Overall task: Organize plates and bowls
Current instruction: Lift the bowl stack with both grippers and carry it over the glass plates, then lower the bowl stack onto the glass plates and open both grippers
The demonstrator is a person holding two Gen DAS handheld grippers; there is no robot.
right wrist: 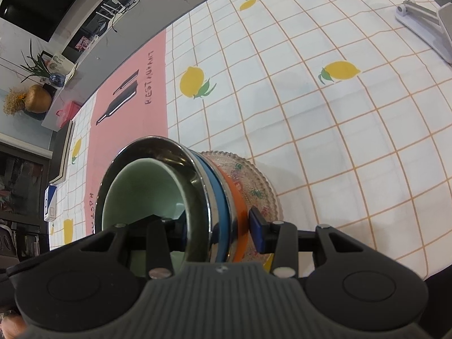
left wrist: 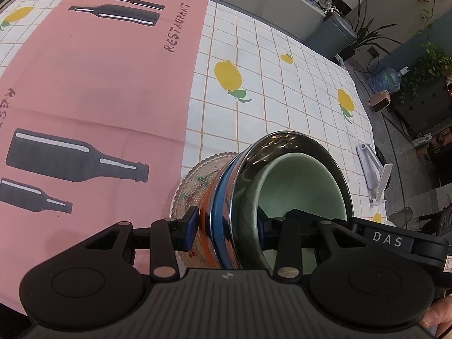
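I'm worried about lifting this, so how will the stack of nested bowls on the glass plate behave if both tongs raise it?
The stack of nested bowls probably feels heavy: several layers, including the steel bowl and green bowl. The polished steel may slip. The glass plate underneath looks fragile and, apparently outside either grip, may stay behind.

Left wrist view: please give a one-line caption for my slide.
Left gripper clamps the rim of nested bowls on a glass plate.
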